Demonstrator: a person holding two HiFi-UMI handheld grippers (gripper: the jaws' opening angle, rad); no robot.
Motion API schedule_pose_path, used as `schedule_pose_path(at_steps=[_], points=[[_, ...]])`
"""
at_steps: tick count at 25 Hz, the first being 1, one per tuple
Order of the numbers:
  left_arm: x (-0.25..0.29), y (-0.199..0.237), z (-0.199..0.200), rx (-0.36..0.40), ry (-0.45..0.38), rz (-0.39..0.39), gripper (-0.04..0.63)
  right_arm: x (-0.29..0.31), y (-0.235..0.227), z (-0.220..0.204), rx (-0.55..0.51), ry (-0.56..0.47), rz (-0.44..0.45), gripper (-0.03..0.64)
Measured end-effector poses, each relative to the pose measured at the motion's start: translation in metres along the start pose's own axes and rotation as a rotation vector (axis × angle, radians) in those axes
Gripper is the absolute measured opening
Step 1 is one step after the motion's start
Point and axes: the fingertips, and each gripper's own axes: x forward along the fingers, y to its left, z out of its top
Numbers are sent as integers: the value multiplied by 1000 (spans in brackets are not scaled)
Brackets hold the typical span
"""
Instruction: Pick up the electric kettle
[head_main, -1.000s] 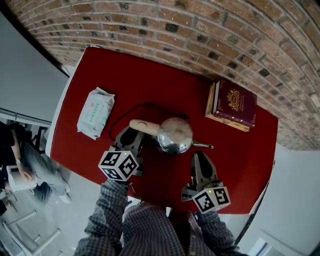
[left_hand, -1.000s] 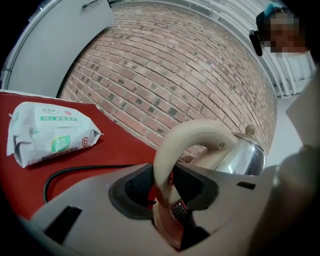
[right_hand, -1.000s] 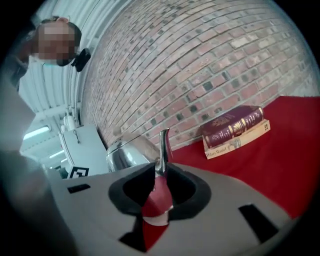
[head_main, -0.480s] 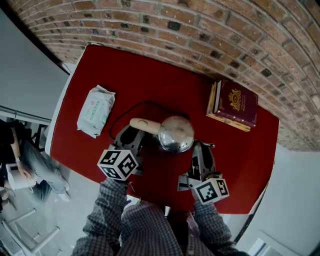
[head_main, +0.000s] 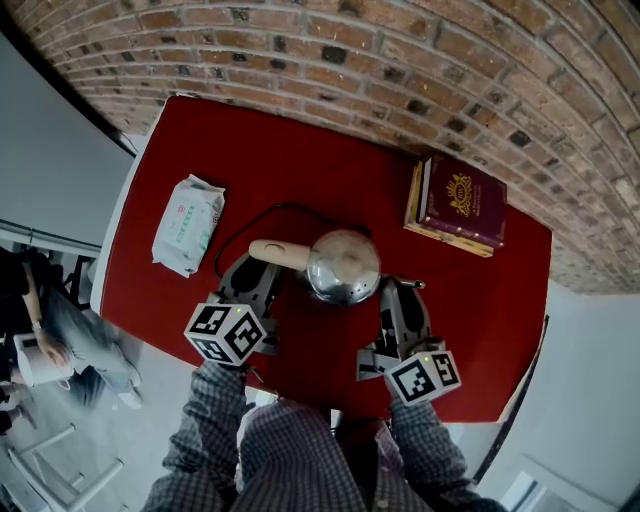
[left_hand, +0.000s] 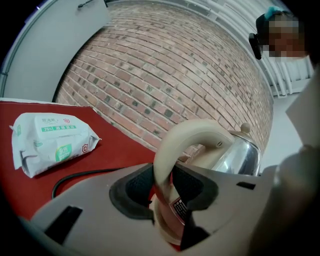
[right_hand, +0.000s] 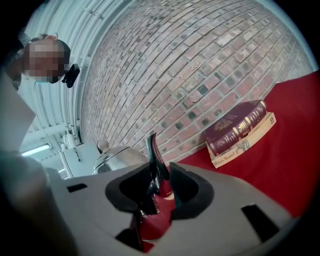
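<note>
A steel electric kettle (head_main: 343, 265) with a cream handle (head_main: 280, 252) stands in the middle of the red table (head_main: 300, 160). My left gripper (head_main: 266, 272) is shut on that handle (left_hand: 185, 137); in the left gripper view (left_hand: 162, 185) both pads press its lower part. My right gripper (head_main: 400, 292) sits at the kettle's thin spout (head_main: 408, 285). In the right gripper view (right_hand: 159, 187) the dark spout (right_hand: 155, 155) fills the gap between the pads, whose jaws have just been closing on it. The kettle's domed lid (right_hand: 117, 157) shows behind.
A pack of wet wipes (head_main: 188, 225) lies at the table's left. Two stacked books (head_main: 458, 205) lie at the back right by the brick wall. The kettle's black cord (head_main: 240, 235) loops on the cloth left of the handle. A seated person (head_main: 40, 320) is off the left edge.
My right gripper has come forward and slightly left from behind the kettle, and its jaws now sit around the spout. The left gripper keeps its hold on the handle.
</note>
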Motion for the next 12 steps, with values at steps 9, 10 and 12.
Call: schedule_pose_path(at_steps=[9,10,12], points=[[-23,-30,18,59,0,18,127,-24,13,17,15,-2,33,117],[-26,-36,19,63,-4,18,127,-27,13,21,18,-10,34,116],[-31,-49,23,69,-17,15,127,-35,15,31,24,-29,36,115]])
